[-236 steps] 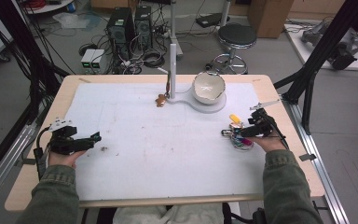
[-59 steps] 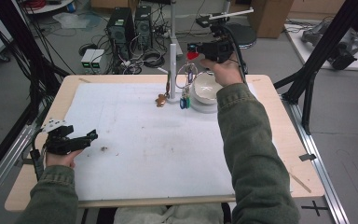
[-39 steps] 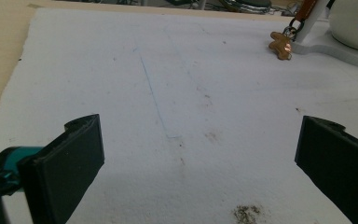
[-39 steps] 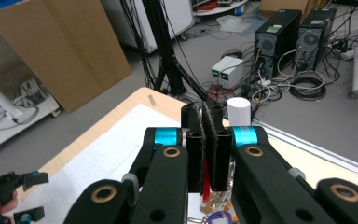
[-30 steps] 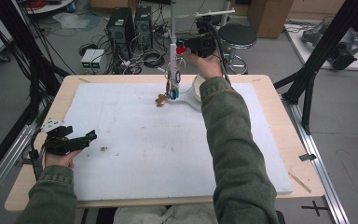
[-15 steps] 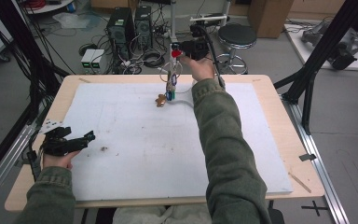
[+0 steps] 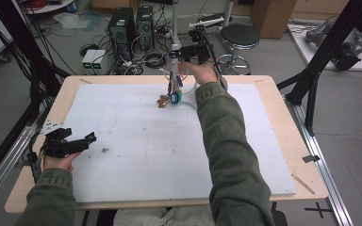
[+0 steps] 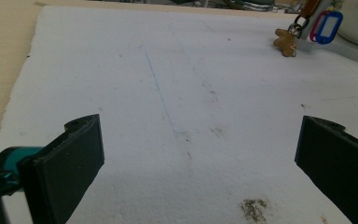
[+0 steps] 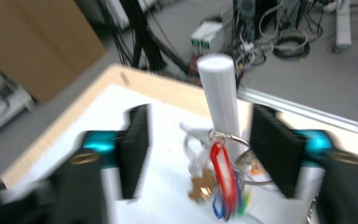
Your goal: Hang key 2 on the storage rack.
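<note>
Right arm stretched far forward over the desk, sleeve running from the near edge up to the far edge near its middle, hand raised above the surface. Right gripper sits level at the top of the white post, pointing toward the person's left; its jaws have just been opening and now stand apart on either side of the post, pads not pressing on it. Bunch of key tags hangs by its ring around the post, between the jaws but clear of both; red tag in front, blue and green bits below, blurred. In the high view the key tags dangle down the post just above the white mat, near the far edge of the mat. A small brown figure-shaped charm lies on the mat just beside the post's foot. Left hand rests low at the desk's near left corner, forearm coming in from the bottom, left gripper lying level just over the mat and pointing right, jaws wide with nothing between them. Small dark stain on the mat just ahead of it.
</note>
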`<state>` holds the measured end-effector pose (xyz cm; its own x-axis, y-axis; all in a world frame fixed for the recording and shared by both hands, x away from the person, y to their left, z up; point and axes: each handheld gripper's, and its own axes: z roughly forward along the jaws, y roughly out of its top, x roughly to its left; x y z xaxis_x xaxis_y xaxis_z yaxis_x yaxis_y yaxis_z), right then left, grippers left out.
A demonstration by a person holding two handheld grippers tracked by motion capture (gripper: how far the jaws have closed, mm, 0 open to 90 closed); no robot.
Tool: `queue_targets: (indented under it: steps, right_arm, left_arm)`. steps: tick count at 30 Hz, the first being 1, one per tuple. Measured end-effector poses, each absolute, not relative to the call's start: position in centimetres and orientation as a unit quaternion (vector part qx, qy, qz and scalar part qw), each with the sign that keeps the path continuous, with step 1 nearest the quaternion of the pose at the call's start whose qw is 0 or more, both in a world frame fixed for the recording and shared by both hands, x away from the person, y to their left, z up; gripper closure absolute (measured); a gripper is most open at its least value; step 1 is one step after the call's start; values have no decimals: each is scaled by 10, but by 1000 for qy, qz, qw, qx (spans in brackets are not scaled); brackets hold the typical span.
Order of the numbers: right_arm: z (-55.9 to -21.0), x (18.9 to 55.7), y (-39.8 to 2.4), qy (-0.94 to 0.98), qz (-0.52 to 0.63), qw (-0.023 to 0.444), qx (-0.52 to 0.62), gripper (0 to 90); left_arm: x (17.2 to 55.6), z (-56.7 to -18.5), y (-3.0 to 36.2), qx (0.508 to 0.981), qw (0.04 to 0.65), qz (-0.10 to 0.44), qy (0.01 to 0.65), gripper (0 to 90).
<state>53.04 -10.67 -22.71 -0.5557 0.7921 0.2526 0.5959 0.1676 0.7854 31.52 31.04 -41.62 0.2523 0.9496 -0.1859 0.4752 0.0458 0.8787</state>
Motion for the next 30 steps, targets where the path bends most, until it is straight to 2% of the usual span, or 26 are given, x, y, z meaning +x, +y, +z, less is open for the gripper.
queue_targets:
  steps: [2, 5, 8, 9, 10, 20, 30]
  right_arm:
    - [-228, 529, -107, 765, 438, 114, 458, 216]
    - [-226, 525, -108, 766, 438, 122, 455, 115]
    - [-227, 519, -113, 757, 457, 125, 450, 89]
    - [-228, 518, -115, 755, 458, 127, 451, 21]
    - [-230, 517, -118, 756, 455, 131, 452, 7]
    - [-242, 498, -138, 778, 428, 139, 439, 7]
    - [-252, 480, -154, 768, 450, 141, 433, 7]
  left_arm:
    - [315, -416, 310, 641, 463, 257, 555, 17]
    - [314, -415, 311, 640, 463, 259, 556, 17]
    - [315, -416, 311, 638, 464, 259, 558, 17]
    - [315, -416, 311, 638, 464, 259, 558, 17]
    - [315, -416, 311, 638, 464, 260, 557, 17]
    - [314, -415, 310, 638, 462, 262, 558, 17]
    - [313, -415, 311, 634, 462, 265, 561, 17]
